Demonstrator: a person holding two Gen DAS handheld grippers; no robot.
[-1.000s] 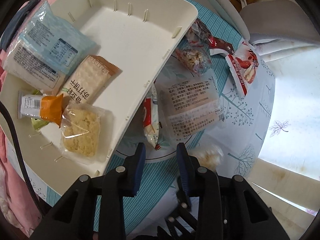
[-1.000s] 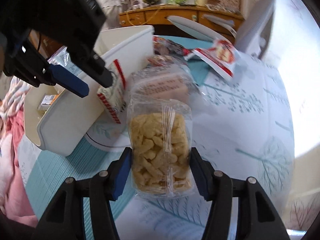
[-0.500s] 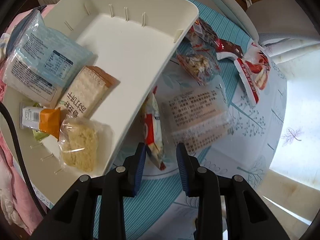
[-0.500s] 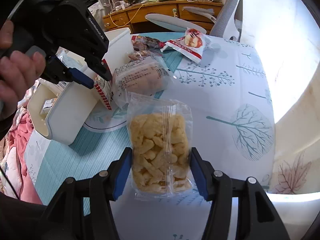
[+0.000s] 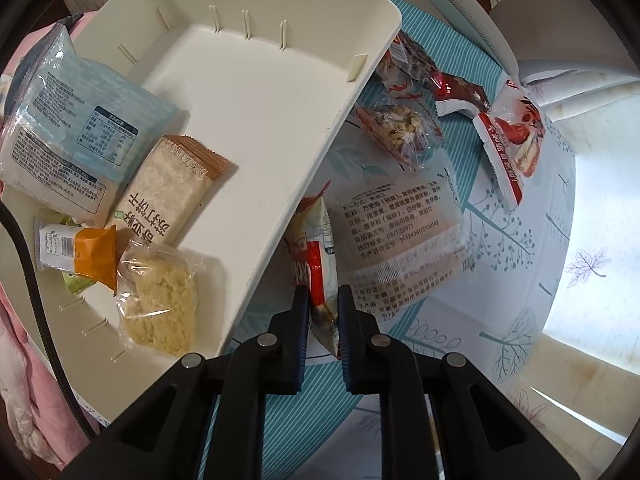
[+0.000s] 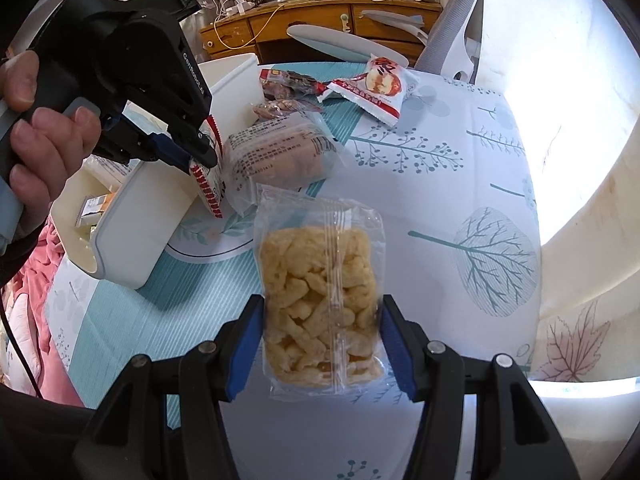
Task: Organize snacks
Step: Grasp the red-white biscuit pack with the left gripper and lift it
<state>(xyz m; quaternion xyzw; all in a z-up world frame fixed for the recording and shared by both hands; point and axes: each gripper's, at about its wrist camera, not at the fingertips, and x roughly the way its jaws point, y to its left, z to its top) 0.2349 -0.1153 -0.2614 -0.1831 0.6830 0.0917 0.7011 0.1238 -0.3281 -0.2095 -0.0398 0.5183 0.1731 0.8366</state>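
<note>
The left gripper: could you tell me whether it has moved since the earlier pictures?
Yes. The left gripper has come forward beside the white tray, and its fingers have just been closing onto the red-and-white packet.

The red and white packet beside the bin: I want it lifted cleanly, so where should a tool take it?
The red and white packet stands on edge against the white bin. Come from above and pinch its thin upper edge across the flat faces, as the left tool does.

The left gripper [image 5: 323,312], pointed straight down, has just been closed on a packet [image 5: 316,256]. A bag [image 6: 320,300] is clamped by the right gripper [image 6: 322,344].
</note>
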